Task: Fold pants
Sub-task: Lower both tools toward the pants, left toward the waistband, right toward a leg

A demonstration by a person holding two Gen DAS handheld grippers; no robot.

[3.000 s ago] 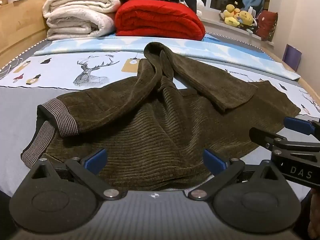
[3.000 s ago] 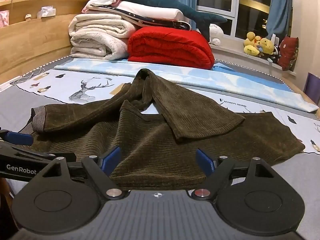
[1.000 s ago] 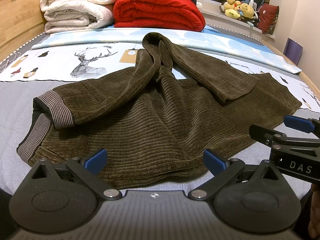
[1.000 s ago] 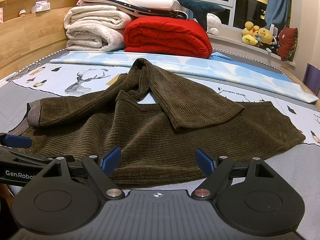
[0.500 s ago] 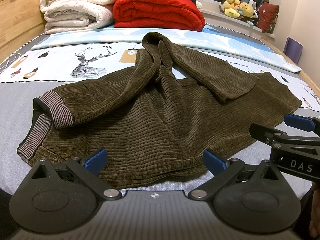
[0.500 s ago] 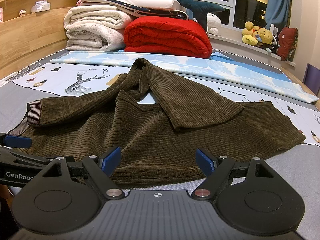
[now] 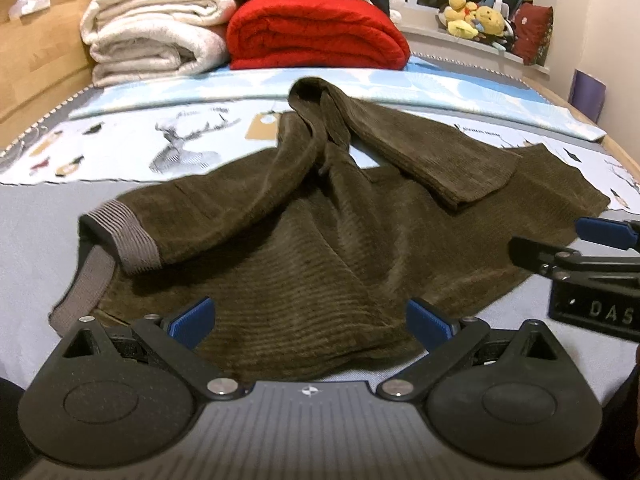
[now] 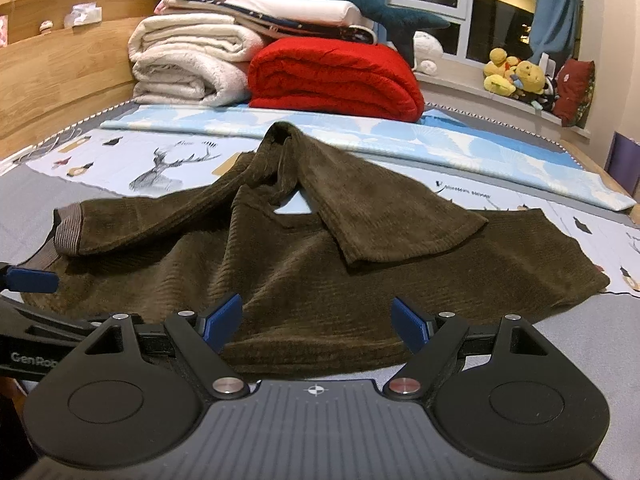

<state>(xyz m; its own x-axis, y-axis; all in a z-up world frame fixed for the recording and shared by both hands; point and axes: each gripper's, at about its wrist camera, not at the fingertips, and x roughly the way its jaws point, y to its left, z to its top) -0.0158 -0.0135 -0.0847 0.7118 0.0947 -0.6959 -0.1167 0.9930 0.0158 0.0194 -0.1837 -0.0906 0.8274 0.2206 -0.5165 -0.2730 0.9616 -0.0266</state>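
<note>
Dark olive corduroy pants [image 7: 320, 232] lie crumpled on the bed, waistband with grey ribbed lining [image 7: 120, 240] at the left, one leg folded back over the other toward the right. They also show in the right wrist view [image 8: 340, 248]. My left gripper [image 7: 308, 318] is open and empty, hovering just above the pants' near edge. My right gripper [image 8: 318, 316] is open and empty over the near edge further right; it shows at the right of the left wrist view [image 7: 576, 248]. The left gripper's finger [image 8: 32, 280] shows at the left of the right wrist view.
A red blanket [image 7: 316, 36] and folded white blankets [image 7: 156, 44] are stacked at the back of the bed. A light blue sheet [image 7: 440, 92] lies behind the pants. Wooden headboard [image 8: 60, 76] at left; plush toys [image 8: 516, 74] on the windowsill at right.
Both grippers have tilted up slightly, so the view shifted and the stacked blankets show more. The pants have not moved. Both grippers stay open.
</note>
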